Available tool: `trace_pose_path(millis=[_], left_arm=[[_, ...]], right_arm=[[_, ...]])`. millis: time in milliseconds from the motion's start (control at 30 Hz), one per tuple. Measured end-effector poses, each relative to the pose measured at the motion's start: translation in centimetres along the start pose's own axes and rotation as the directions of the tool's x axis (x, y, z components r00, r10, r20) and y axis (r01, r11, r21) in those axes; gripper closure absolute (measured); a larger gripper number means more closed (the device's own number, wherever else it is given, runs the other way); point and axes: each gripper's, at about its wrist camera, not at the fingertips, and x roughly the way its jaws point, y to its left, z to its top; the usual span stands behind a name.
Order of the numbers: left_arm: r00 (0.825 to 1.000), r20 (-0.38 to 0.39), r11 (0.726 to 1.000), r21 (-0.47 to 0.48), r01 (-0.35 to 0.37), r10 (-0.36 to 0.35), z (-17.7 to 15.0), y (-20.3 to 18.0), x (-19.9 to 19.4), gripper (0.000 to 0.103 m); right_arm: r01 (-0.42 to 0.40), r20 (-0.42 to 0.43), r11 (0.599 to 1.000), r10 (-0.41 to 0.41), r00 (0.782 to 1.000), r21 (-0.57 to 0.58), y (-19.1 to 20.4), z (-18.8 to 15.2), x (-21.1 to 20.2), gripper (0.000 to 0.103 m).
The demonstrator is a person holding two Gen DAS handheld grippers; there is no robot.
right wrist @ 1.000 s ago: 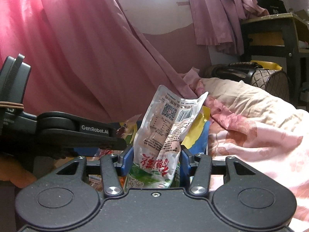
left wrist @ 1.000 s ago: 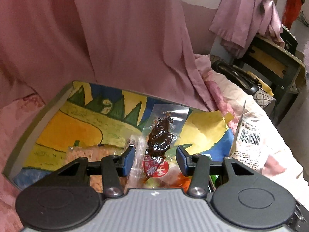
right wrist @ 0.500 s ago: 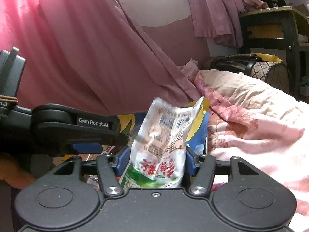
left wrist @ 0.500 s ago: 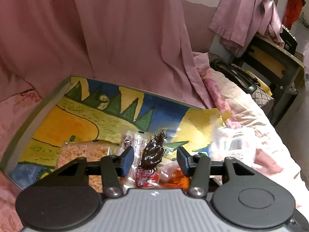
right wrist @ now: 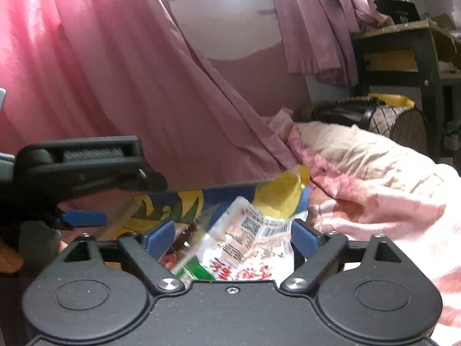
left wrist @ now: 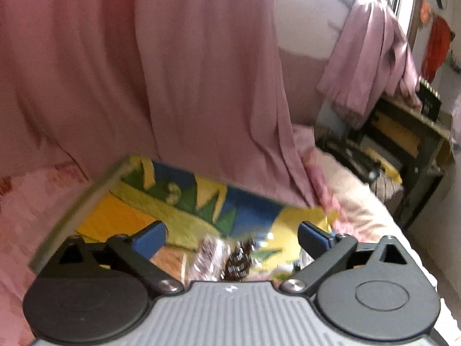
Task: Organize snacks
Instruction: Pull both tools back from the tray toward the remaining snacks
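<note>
A box [left wrist: 77,210] with a bright painted bottom of yellow, blue and green lies on the bedding. My left gripper [left wrist: 230,239] hovers over it, its jaws opening wide with nothing pressed between them. Just below them a clear packet of dark snack [left wrist: 233,256] lies blurred in the box. My right gripper [right wrist: 232,238] is opening too. A white packet [right wrist: 250,245] with a barcode and red characters leans loose between its blue pads. In the right wrist view the left gripper's fingers [right wrist: 83,219] reach in from the left.
A pink curtain [left wrist: 173,86] hangs right behind the box. Floral pink bedding [right wrist: 374,190] spreads to the right. A black shelf unit [right wrist: 417,57] and a dark woven bag [right wrist: 374,115] stand at the far right. Other snack packets lie in the box near the front.
Both grippers have opened wide. The dark snack packet left the left jaws and dropped into the box as that gripper rose. The white packet sank lower between the right jaws.
</note>
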Motion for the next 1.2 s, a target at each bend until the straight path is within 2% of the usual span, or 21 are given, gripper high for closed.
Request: trace_pose_path(millis=[200, 367, 767, 900, 1200], left_arm=[[0.998, 0.066, 1.0, -0.015, -0.012, 0.013, 1.3, 1.2, -3.8, 0.001], [0.992, 0.116, 0.999, -0.01, -0.046, 0.047, 1.2, 2.9, -7.2, 0.001], [0.984, 0.116, 0.99, -0.033, -0.134, 0.137, -2.4, 8.3, -14.2, 0.001], [0.985, 0.074, 0.986, -0.061, -0.153, 0.157, -4.2, 10.5, -15.8, 0.001], [0.981, 0.026, 0.977, -0.096, -0.189, 0.192, -7.2, 14.3, -18.5, 0.001]], right_arm=[[0.003, 0.071, 1.0, -0.001, 0.997, -0.022, 1.4, 0.9, -2.1, 0.002], [0.02, 0.125, 1.0, -0.017, 0.992, -0.02, 2.4, 1.4, -4.8, 0.001], [0.028, 0.171, 0.993, -0.007, 0.985, -0.117, 6.1, 0.0, -11.9, 0.001], [0.009, 0.154, 0.989, 0.014, 0.988, -0.146, 7.5, -1.3, -14.1, 0.001], [0.025, 0.007, 0.978, -0.024, 1.0, -0.206, 10.3, -4.4, -16.0, 0.001]])
